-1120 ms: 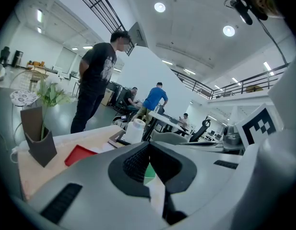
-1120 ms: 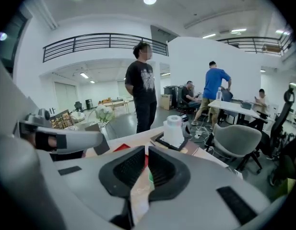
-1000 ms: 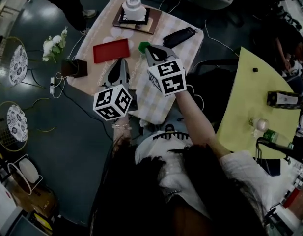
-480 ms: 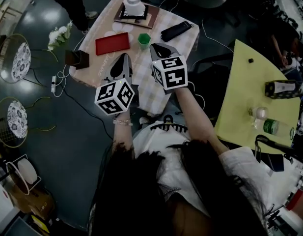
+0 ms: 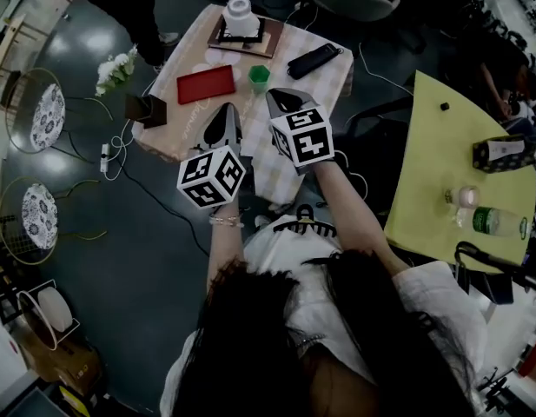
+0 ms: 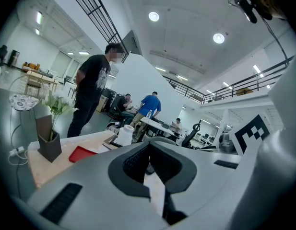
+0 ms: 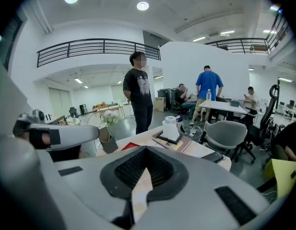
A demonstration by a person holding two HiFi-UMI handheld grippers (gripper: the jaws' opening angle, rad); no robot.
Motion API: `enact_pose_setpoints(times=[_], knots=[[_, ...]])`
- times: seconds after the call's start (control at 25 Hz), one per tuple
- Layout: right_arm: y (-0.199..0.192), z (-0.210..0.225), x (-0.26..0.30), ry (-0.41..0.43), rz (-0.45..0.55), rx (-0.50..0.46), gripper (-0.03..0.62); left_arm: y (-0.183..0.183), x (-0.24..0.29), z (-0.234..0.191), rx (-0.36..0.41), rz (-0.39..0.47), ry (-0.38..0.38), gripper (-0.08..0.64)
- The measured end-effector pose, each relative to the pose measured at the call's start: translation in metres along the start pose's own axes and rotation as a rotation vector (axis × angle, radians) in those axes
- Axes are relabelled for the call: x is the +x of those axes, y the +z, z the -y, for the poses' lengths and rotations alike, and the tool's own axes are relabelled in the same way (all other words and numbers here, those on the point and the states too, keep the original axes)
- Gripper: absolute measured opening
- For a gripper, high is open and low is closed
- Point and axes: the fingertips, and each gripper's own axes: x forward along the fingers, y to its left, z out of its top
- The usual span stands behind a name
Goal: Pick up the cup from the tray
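A small green cup (image 5: pixel 260 76) stands upright on the checkered cloth, just right of the flat red tray (image 5: pixel 206 83). My right gripper (image 5: pixel 281 97) is shut and empty, its tip a short way in front of the cup and not touching it. My left gripper (image 5: pixel 223 116) is also shut and empty, hovering over the table's near side in front of the red tray. Neither gripper view shows the green cup. The right gripper view looks past its closed jaws to the red tray (image 7: pixel 130 146).
A white cup-like object (image 5: pixel 239 13) sits on a black tray on a wooden board (image 5: pixel 266 42) at the table's far side. A black case (image 5: pixel 314 60), dark box (image 5: pixel 146 109) and flowers (image 5: pixel 117 69) are nearby. A person (image 7: pixel 139 97) stands behind the table. A yellow table (image 5: pixel 459 172) is at right.
Both grippers have drawn back a little toward me. The right gripper's tip, close beside the green cup a second ago, now stands clear of it. The cup has not moved.
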Motion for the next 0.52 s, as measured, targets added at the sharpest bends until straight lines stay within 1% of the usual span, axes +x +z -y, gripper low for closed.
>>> enact_pose_setpoints(times=[0.24,0.52], knots=[[0.0023,-0.0046,-0.0006,0.006,0.002,-0.015,0.01,0.0063,-0.001,0.0032,0.018,0.011,-0.001,0.009],[0.0049,-0.0059,0.0017,0.0,0.004,-0.027,0.009,0.0082,-0.0013,0.0015,0.022,0.011,-0.002,0.009]])
